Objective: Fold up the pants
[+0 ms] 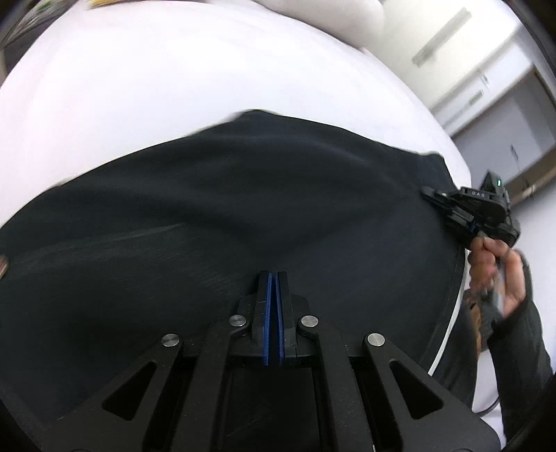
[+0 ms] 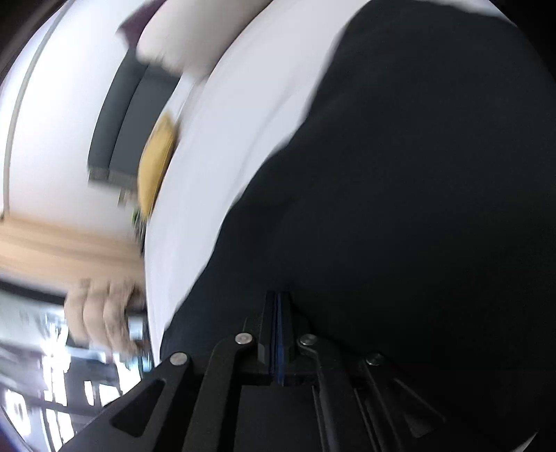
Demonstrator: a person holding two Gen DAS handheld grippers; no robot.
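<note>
The dark navy pants (image 1: 243, 208) lie spread over a white bed sheet (image 1: 156, 80). My left gripper (image 1: 272, 278) is shut, its blue pads pressed together on the near edge of the pants. My right gripper (image 1: 432, 194) shows at the right side of the left wrist view, held by a hand, its fingers pinched on the pants' right edge. In the right wrist view the right gripper (image 2: 279, 299) is shut on the dark pants (image 2: 399, 208), which fill the right half of the blurred frame.
A white pillow (image 1: 323, 14) lies at the head of the bed. A yellow object (image 2: 156, 156) sits by the bed's far edge. White cabinets (image 1: 486, 69) stand to the right. A white cable (image 1: 448, 320) runs along the bed edge.
</note>
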